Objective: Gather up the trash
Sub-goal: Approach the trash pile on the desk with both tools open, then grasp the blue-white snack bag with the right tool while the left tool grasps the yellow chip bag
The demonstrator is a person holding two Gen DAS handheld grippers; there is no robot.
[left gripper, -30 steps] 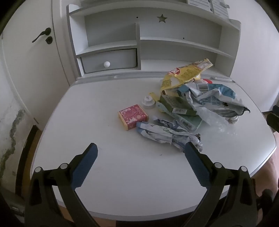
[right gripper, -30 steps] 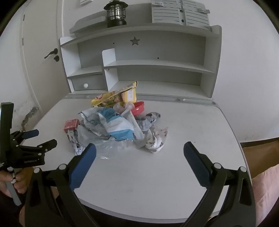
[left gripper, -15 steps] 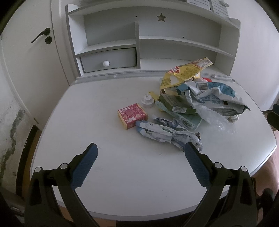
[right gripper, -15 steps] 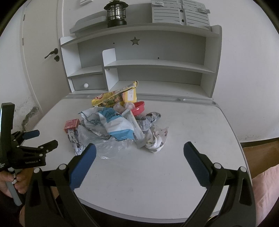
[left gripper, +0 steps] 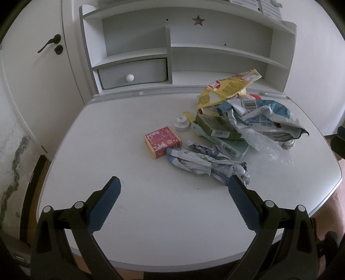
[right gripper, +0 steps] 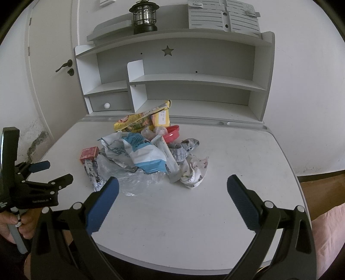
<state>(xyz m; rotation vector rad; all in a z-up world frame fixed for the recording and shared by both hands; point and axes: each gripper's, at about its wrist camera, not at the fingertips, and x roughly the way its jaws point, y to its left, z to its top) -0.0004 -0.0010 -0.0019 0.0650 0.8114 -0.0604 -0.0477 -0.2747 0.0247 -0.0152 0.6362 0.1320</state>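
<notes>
A heap of trash lies on the white desk (left gripper: 129,211): a yellow snack bag (left gripper: 228,88), a blue-and-white bag (left gripper: 265,120), a green carton (left gripper: 217,127), a crumpled printed wrapper (left gripper: 204,163), a small red box (left gripper: 162,142) and a white cap (left gripper: 181,123). My left gripper (left gripper: 173,199) hovers open above the desk's near edge, short of the wrapper. In the right wrist view the same heap shows the blue-and-white bag (right gripper: 144,153), a red lid (right gripper: 172,132) and a crumpled paper (right gripper: 195,170). My right gripper (right gripper: 172,198) is open and empty in front of it.
A grey shelf unit (right gripper: 194,77) with a knobbed drawer (left gripper: 133,74) stands at the desk's back, and a black lantern (right gripper: 144,17) sits on top. A white door (left gripper: 32,71) is on the left. A hand (right gripper: 13,221) holds the left gripper's handle at the desk's left edge.
Both grippers stay open and nearly still. The left one has edged slightly closer to the heap; the trash has not moved.
</notes>
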